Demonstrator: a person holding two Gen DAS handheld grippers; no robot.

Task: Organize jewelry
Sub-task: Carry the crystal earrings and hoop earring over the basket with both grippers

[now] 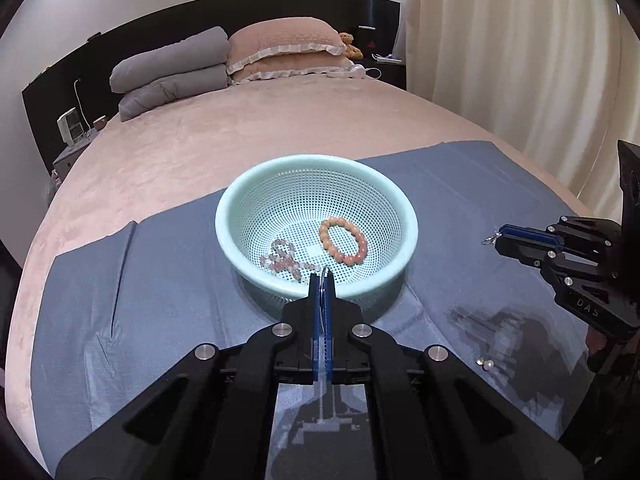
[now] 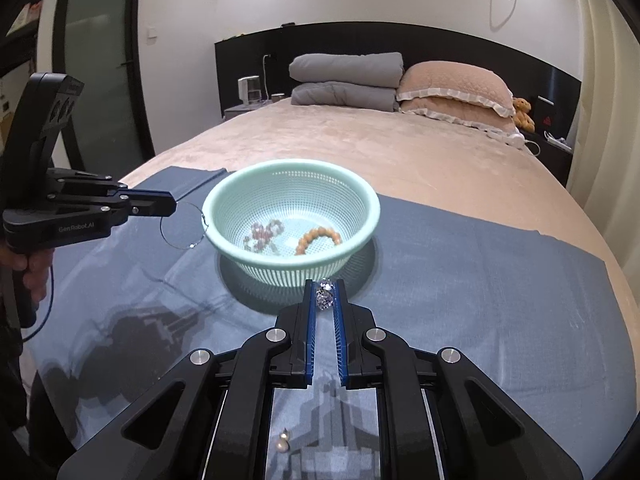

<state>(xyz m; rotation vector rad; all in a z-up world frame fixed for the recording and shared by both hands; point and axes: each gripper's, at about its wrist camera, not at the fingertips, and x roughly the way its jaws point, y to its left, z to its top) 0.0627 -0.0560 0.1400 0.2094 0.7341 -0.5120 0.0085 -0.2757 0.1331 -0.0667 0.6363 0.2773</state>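
My left gripper [image 2: 174, 204] has a thin silver wire hoop earring [image 2: 185, 226] pinched flat between its blue pads, jaws nearly closed on the wire. The hoop hangs forward and down off the tips, its far edge right at the near rim of the pale green perforated plastic basket [image 2: 362, 196]. So the move ahead turns on one thing: the basket mouth lies straight ahead of my left tips and slightly below them, and the hoop's plane runs along my fingers, edge-on in my own wrist view.

My right gripper [image 2: 324, 294] carries a small sparkling crystal earring [image 2: 323, 298], caught between the pads near the tips, jaws narrow around it. The basket sits dead ahead of these fingers too, its near wall just past the tips, so I judge both hands are about equally close, with the left one already at the rim.

Inside the basket lie an orange beaded bracelet [image 1: 343, 241] and a pale pink crystal bead bracelet [image 1: 285, 260], apart from each other on the mesh floor. Behind and below my right fingers, a pearl stud earring [image 2: 282, 443] waits on the blue-grey cloth [image 2: 500, 280], not yet collected.

Left arm reaches in level from the side; right arm points forward, tilted slightly down.
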